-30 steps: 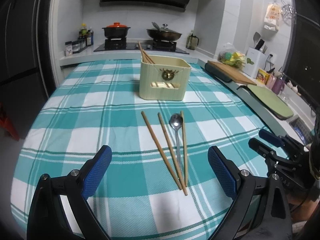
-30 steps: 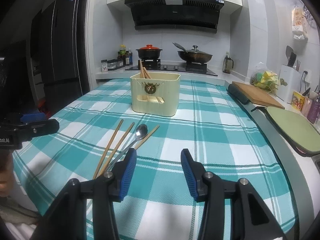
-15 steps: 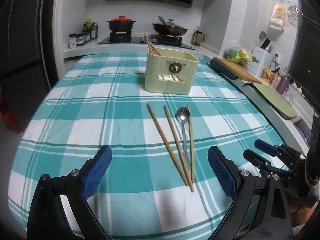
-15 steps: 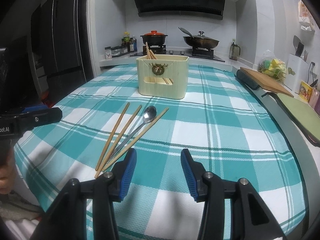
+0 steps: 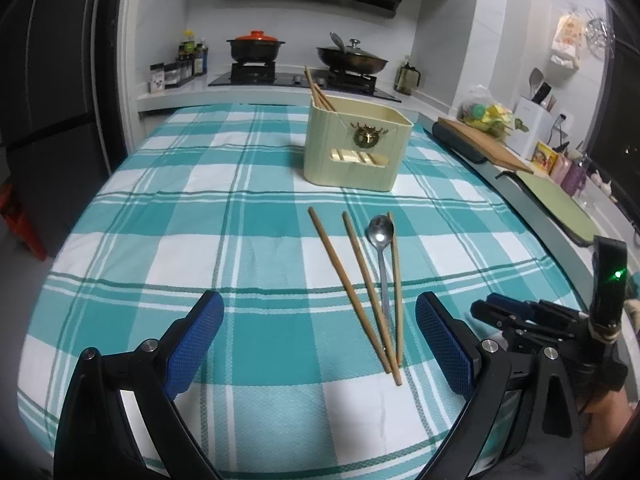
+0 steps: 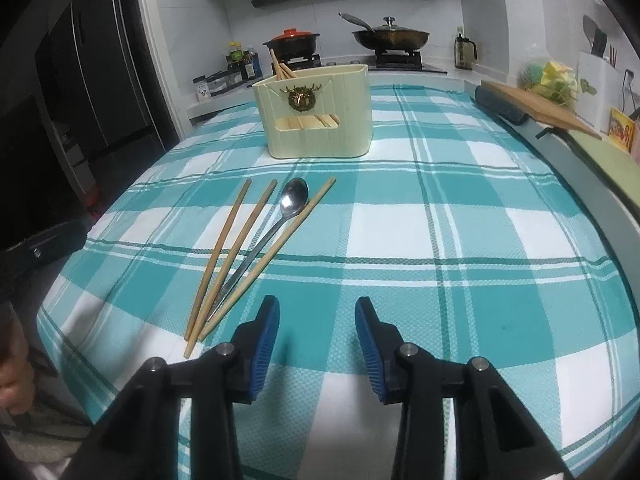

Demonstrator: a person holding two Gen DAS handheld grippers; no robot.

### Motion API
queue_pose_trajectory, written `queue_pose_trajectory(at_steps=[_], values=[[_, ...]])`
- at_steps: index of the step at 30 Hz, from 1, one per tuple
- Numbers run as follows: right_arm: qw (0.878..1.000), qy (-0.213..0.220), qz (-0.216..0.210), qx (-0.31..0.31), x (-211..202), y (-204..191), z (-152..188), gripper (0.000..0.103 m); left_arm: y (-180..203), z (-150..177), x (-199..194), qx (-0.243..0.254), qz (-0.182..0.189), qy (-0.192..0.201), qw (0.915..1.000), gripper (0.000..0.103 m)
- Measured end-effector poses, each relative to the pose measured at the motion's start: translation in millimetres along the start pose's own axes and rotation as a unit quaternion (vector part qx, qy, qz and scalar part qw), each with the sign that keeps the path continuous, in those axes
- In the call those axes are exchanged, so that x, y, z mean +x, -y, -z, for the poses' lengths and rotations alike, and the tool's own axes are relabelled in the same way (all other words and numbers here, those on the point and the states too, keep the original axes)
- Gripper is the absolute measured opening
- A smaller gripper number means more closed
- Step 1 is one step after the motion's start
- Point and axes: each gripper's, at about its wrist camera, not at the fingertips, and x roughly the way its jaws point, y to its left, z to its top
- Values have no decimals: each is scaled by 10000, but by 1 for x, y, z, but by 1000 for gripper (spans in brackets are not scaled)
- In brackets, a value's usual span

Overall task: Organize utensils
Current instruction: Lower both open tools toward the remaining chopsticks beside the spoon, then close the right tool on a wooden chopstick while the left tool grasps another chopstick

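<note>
Some chopsticks (image 5: 318, 94) are already standing in the cream holder (image 5: 356, 148) at upper centre of the left view. Three loose chopsticks (image 6: 224, 256) and a spoon (image 6: 290, 204) are still lying on the bench (image 6: 480, 240) at left centre of the right view. The right tongs (image 6: 316, 336) have just been narrowing, empty, just beside them. The left tongs (image 5: 316, 348) are gaping wide, gripping nothing.

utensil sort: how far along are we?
Done: some chopsticks already stand in the cream holder. In hand: nothing; left gripper and right gripper are both open and empty, the right's jaws having just narrowed. Left: three loose chopsticks and the spoon lie on the checked cloth.
</note>
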Motion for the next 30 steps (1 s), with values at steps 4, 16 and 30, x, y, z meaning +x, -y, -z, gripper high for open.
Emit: queue_pose_trajectory(at_steps=[4,16,30], values=[[9991,-266,-286,149,25,-3,-14,27,-2,1,-4,-16,-48,46,10000,97],[9976,-583,-216,-304,91,-45,-39,19,-13,7,-6,-95,-193,9,9998,97],[9941,-664,747,-411,82,-29,-29,8,-11,11,25,14,-187,-394,9990,97]])
